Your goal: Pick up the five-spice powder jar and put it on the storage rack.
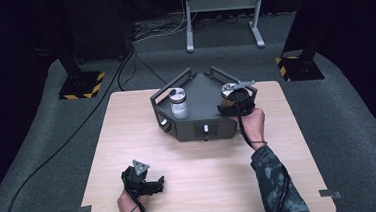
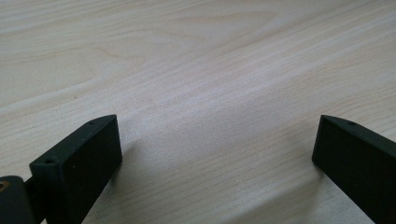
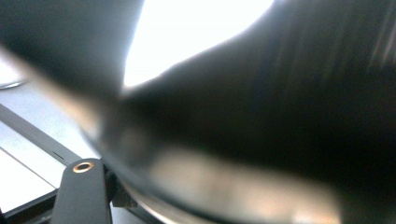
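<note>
A dark grey angular tray [image 1: 187,128] with handles stands at the table's far middle. A clear jar with a white lid [image 1: 178,103] stands upright in its left part. My right gripper [image 1: 237,102] is at the tray's right part, against a brownish object [image 1: 224,107] that it mostly covers. In the right gripper view a dark, blurred, rounded object [image 3: 261,116] sits very close between the jaws, and one jaw [image 3: 81,191] is beside it. My left gripper [image 1: 154,185] rests on the table at the front left, open, with bare wood [image 2: 210,140] between its jaws.
The light wooden table [image 1: 201,185] has free room in front of the tray and on both sides. Beyond it are grey carpet, cables [image 1: 123,70], a metal stand [image 1: 222,13] and two black posts on hazard-striped bases [image 1: 82,86].
</note>
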